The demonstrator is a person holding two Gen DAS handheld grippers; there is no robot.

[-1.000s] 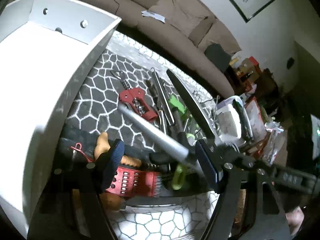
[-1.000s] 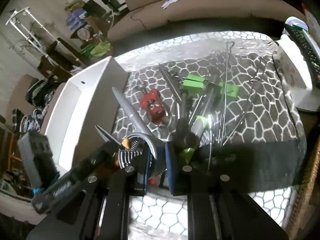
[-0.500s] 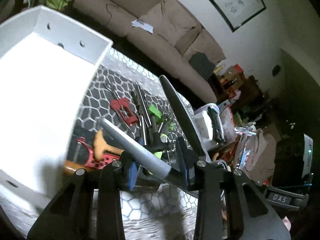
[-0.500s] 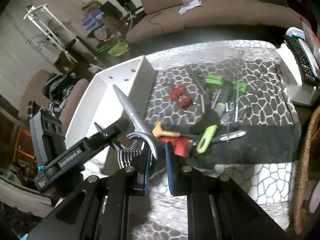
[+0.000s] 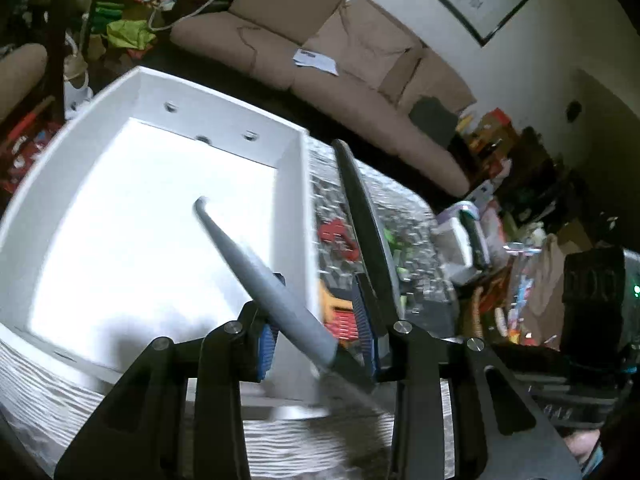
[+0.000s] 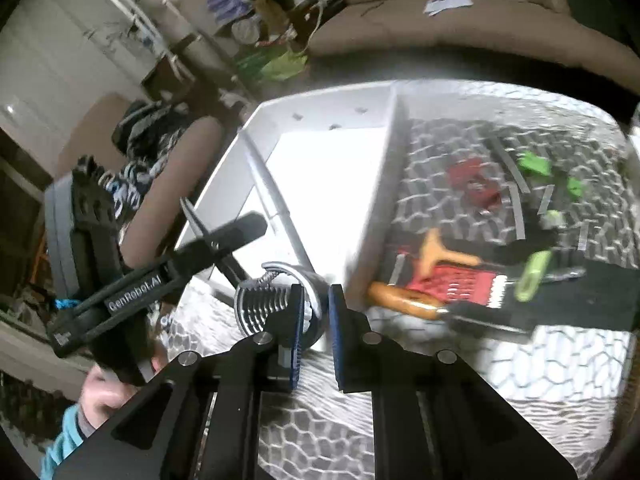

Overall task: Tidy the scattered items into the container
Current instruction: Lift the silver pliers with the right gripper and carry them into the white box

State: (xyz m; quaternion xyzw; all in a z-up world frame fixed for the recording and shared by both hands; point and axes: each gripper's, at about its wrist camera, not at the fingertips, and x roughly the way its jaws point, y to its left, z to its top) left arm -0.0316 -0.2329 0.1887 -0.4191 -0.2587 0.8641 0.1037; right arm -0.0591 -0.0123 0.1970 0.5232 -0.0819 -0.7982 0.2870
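A white open box (image 5: 152,236) stands at the left of the patterned table; it also shows in the right wrist view (image 6: 320,168). My left gripper (image 5: 320,344) is shut on a tool with a long grey handle (image 5: 256,268) and a dark blade (image 5: 360,216), held over the box's near right corner. My right gripper (image 6: 314,336) is shut on the metal spring end (image 6: 264,304) of the same tool. Red, orange and green utensils (image 6: 460,280) lie scattered on the cloth right of the box.
A brown sofa (image 5: 340,68) runs behind the table. A white object with a remote on it (image 5: 464,236) sits at the table's far right. Room clutter lies left and right. The left gripper body (image 6: 120,280) and a hand show in the right wrist view.
Both grippers have carried the grey-handled tool up and left from the utensil pile to over the white box. The utensils on the cloth have stayed put.
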